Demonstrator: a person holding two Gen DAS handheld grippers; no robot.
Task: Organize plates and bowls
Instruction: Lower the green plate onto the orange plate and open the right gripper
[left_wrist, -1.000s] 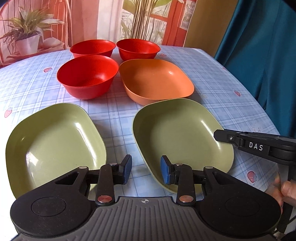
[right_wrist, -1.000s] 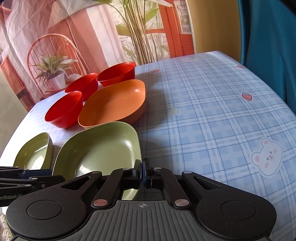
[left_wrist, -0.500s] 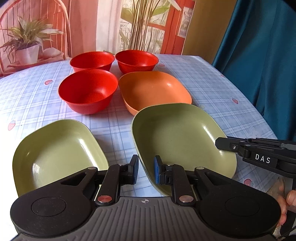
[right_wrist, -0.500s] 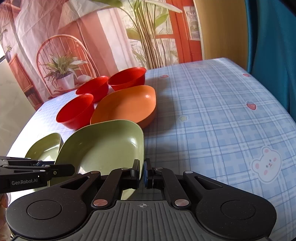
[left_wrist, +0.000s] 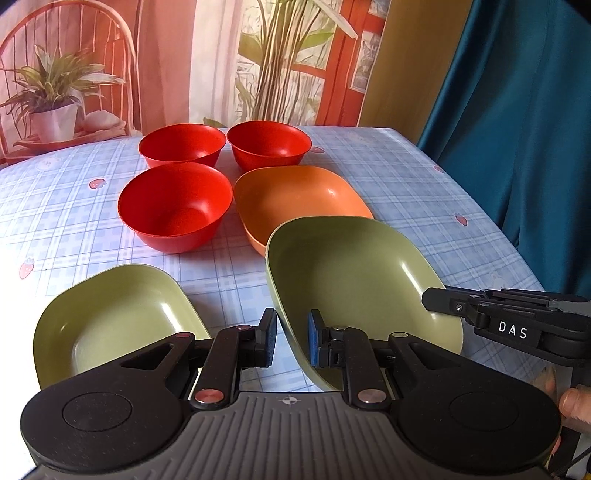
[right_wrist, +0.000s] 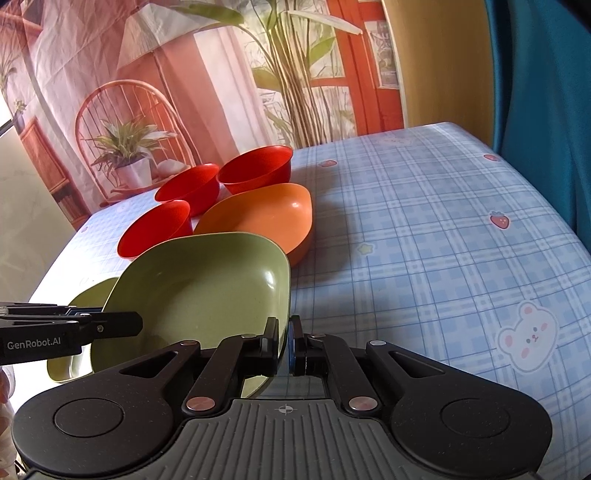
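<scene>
Checked surface (left_wrist: 424, 192) holds three red bowls (left_wrist: 173, 206), one orange plate (left_wrist: 295, 195), two green plates (left_wrist: 110, 325). Both claws, left claw (left_wrist: 291, 338) and right claw (right_wrist: 283, 345), now clench the 3 o'clock green plate (left_wrist: 362, 280), lifted and tilted since earlier.

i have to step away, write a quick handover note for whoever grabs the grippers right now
Left gripper: its jaws have just been closing and now pinch the near rim of the right green plate.
Right gripper: shut on the same plate's right rim. The plate looks tilted and lifted between both grippers.
On the table: the second green plate at near left, the orange plate behind the held one, three red bowls at the back.
Done: nothing stacked yet.
Left: probably nest the green plates, then deal with the orange plate and stack the bowls.
</scene>
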